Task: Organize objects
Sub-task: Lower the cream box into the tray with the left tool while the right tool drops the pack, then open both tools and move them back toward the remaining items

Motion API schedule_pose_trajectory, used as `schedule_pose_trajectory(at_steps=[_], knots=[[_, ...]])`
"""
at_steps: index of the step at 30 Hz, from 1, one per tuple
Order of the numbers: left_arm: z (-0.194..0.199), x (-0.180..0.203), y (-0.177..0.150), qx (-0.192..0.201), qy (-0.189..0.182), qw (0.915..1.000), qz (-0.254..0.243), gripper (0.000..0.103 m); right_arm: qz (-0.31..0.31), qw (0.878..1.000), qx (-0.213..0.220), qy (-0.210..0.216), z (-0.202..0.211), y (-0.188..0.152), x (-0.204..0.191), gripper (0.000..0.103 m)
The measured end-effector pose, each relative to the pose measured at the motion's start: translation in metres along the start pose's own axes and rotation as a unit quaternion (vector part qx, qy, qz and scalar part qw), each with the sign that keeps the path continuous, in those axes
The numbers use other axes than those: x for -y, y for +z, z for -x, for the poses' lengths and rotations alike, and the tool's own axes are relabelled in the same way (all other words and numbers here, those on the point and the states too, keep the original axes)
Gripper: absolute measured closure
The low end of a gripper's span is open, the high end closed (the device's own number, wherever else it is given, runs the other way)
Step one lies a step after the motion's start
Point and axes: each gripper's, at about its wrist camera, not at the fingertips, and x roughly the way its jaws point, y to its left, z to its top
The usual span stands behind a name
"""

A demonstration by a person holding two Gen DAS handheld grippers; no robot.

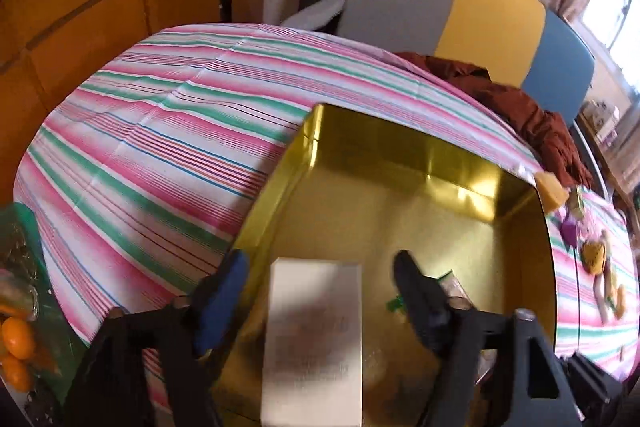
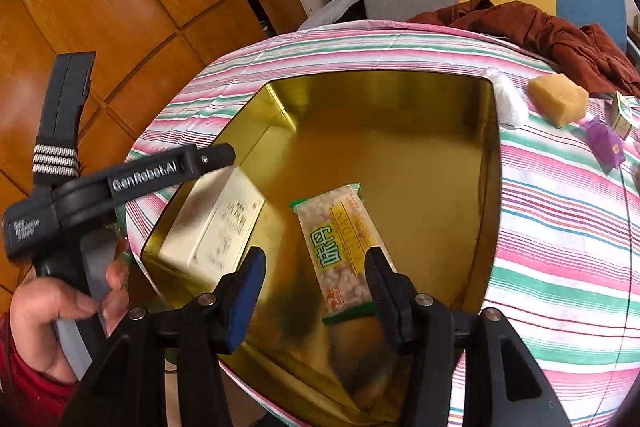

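Observation:
A gold tin box (image 1: 404,155) (image 2: 494,163) stands open on the striped tablecloth. Inside it lie a white rectangular box (image 1: 314,339) (image 2: 216,223) at the near left and a snack bar in a clear wrapper (image 2: 344,247). My left gripper (image 1: 320,267) is open over the white box, its fingers wide apart and not touching it. My right gripper (image 2: 316,267) is open and empty above the tin, beside the snack bar. The left gripper's body (image 2: 132,179) shows in the right wrist view.
On the cloth right of the tin lie a yellow block (image 2: 558,99) (image 1: 552,189), a purple packet (image 2: 604,143), a small carton (image 2: 622,115), a white wad (image 2: 506,95) and a plush toy (image 1: 600,267). A brown cloth (image 2: 540,27) lies at the far edge. Oranges (image 1: 18,343) are at the left.

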Motion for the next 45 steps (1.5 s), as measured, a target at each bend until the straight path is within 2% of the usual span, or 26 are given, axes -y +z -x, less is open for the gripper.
schedule_pose_trajectory(at_steps=[1, 5, 14, 21, 30, 36, 43, 45], knots=[[0.003, -0.002, 0.000, 0.002, 0.007, 0.9999, 0.009, 0.012, 0.002, 1.000, 0.003, -0.001, 0.002, 0.000, 0.000, 0.051], [0.015, -0.004, -0.005, 0.022, 0.026, 0.9989, 0.031, 0.003, 0.020, 0.999, 0.025, -0.008, 0.015, -0.001, -0.004, 0.051], [0.035, 0.018, -0.025, 0.053, 0.012, 0.9982, 0.027, 0.000, 0.038, 0.997, 0.066, -0.029, 0.047, -0.006, -0.002, 0.051], [0.050, 0.049, -0.040, 0.061, -0.022, 0.9979, 0.009, 0.000, 0.028, 0.992, 0.111, -0.054, 0.077, -0.016, 0.025, 0.051], [0.060, 0.113, -0.061, 0.044, -0.077, 0.9950, -0.047, 0.000, -0.021, 0.988, 0.116, -0.099, 0.102, -0.038, 0.088, 0.051], [0.066, 0.152, -0.077, 0.042, -0.096, 0.9919, -0.072, 0.000, -0.039, 0.983, 0.114, -0.140, 0.117, -0.062, 0.137, 0.051], [0.065, 0.198, -0.100, 0.016, -0.144, 0.9837, -0.106, 0.000, -0.103, 0.969, 0.109, -0.197, 0.142, -0.093, 0.230, 0.048], [0.065, 0.207, -0.106, 0.008, -0.155, 0.9813, -0.114, 0.000, -0.112, 0.963, 0.113, -0.219, 0.154, -0.096, 0.259, 0.044]])
